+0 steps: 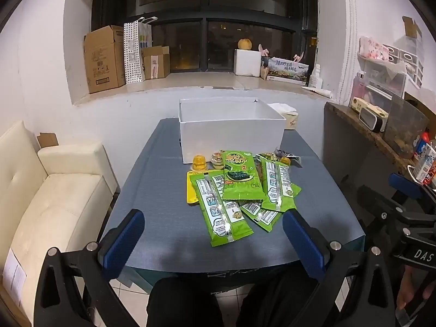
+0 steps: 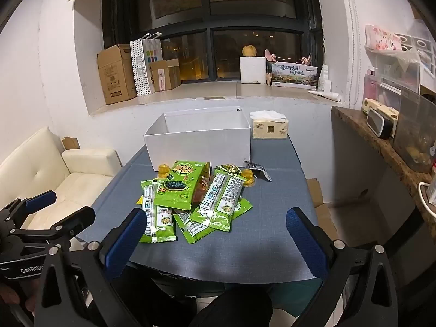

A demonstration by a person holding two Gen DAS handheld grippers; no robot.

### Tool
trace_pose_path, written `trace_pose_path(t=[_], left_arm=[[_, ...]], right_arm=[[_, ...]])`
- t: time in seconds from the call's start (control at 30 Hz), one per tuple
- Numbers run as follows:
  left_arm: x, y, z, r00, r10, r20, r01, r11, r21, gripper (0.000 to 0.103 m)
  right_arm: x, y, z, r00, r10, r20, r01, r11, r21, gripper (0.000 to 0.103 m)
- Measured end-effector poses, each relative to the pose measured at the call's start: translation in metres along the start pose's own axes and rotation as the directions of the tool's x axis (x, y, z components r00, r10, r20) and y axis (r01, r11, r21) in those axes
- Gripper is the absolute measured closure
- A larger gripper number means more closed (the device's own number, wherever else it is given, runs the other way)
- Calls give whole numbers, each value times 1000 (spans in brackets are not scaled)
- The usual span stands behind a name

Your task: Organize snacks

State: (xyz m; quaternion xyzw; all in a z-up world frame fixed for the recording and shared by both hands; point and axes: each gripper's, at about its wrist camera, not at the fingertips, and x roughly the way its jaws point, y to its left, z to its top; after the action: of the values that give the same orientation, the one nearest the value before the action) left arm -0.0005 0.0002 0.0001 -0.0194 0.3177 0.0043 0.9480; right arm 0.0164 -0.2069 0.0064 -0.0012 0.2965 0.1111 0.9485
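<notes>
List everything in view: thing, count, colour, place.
snack packets: about five, green, heaped mid-table
jelly cups: at least three, yellow-orange, around the heap
dark wrapper: one, right of the heap
box: one, white, open, behind the heap
table: one, blue-grey
tissue pack: one, beige, right of the box
sofa: one, cream, left
cardboard boxes: several, brown, windowsill
left tool: blue pads, open, holding nothing
right tool: blue pads, open, holding nothing

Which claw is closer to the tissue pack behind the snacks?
Right, though only slightly. The tissue pack sits at the table's far right corner beside the white box. The right claw hovers open on that side; the left claw hovers open further left.
</notes>
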Motion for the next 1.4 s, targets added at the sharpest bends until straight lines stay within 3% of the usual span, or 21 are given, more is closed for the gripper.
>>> trace_pose_path(t=[1.4], left_arm=[[-5,0,3,1000,-6,2,6,1000,2,0]], right_arm=[[1,1,-2,1000,5,-12,-5,1000,5,0]])
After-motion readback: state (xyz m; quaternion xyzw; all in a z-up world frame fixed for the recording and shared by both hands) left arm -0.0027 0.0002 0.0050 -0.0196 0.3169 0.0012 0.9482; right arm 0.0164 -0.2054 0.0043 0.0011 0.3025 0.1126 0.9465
